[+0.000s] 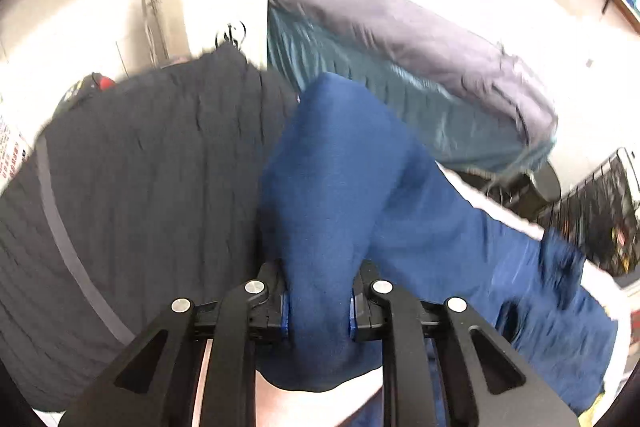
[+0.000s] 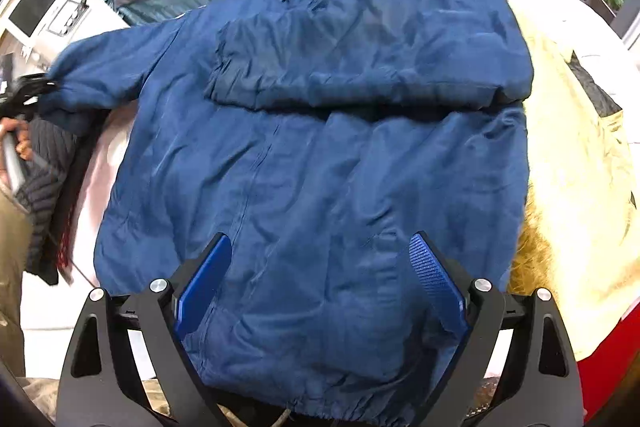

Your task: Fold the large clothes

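Blue jacket [image 2: 320, 155] lies spread front-up on the pale table [image 2: 100, 163], collar at the far end, hem nearest the right claw. One sleeve [image 2: 360, 67] is already folded across the chest, prob. so the body becomes a neat rectangle. The other sleeve [image 1: 332, 167] is stretched out to the side w/ its cuff pinched in the left claw [image 1: 320, 307], both pads pressed into the fabric; held taut like that, I'd guess, so it can be carried over the chest to match the first. The right claw [image 2: 320, 279] hovers above the hem w/ fingers spread wide, gripping nothing. It looks parked there to pin or steady the body when the sleeve comes over, or ready for the hem fold after. A black quilted coat [image 1: 140, 167] sits right beside the held sleeve, a grey and teal coat [image 1: 400, 39] lies farther back, and a yellow garment [image 2: 568, 167] lies by the jacket's other edge. Probably the waiting pile, kept off the folding spot. Risk: sleeve drags the black coat along.
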Demonstrator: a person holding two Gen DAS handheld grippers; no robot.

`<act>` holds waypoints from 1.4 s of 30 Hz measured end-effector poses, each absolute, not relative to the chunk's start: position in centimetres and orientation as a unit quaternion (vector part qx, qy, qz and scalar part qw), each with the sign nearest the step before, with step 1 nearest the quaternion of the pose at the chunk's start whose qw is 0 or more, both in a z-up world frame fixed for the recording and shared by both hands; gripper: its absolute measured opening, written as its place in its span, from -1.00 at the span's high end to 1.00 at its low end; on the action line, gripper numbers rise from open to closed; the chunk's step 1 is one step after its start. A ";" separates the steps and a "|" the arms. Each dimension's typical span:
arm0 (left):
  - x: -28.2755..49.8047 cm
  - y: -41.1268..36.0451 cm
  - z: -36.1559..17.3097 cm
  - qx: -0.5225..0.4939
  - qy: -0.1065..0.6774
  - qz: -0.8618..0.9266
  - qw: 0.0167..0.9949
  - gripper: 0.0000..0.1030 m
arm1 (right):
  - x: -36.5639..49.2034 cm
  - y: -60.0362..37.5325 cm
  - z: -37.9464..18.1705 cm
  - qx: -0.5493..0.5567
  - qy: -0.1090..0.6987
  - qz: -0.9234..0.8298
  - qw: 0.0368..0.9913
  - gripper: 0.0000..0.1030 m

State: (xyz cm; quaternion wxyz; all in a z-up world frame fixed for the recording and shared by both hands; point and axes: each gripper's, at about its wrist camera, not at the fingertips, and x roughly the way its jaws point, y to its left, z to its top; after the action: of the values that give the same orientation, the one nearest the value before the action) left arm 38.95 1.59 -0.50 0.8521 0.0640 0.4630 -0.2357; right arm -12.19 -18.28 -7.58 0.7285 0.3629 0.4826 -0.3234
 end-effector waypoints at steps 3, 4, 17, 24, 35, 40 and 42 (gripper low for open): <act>38.2 -1.3 -0.1 0.105 0.446 -0.236 0.857 0.65 | -12.7 -19.0 -7.7 0.373 0.477 -0.328 0.725 -0.74; 37.8 -2.2 -0.5 0.116 0.446 -0.238 0.855 0.65 | -13.0 -19.2 -7.6 0.375 0.473 -0.331 0.725 -0.74; 19.9 -19.4 -2.3 0.232 0.399 -0.417 0.783 0.65 | -16.6 -22.2 -7.5 0.393 0.453 -0.372 0.708 -0.74; 9.6 -24.8 -10.7 0.356 0.398 -0.461 0.709 -0.15 | -17.6 -22.8 -8.0 0.405 0.451 -0.380 0.699 -0.74; 7.5 -23.2 -12.0 0.338 0.439 -0.520 0.650 -0.86 | -17.1 -23.7 -8.4 0.407 0.453 -0.378 0.698 -0.74; 9.4 -19.6 -8.2 0.277 0.436 -0.531 0.672 -0.87 | -15.4 -23.5 -8.5 0.399 0.460 -0.362 0.706 -0.74; 11.3 -17.5 -7.1 0.241 0.439 -0.513 0.697 -0.87 | -14.7 -23.3 -8.5 0.392 0.464 -0.355 0.710 -0.74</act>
State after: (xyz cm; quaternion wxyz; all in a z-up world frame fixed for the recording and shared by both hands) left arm 11.33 -17.52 -7.08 0.6975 0.2408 0.4386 -0.5131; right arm -14.67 -23.34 -8.49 0.7105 0.3920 0.4644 -0.3549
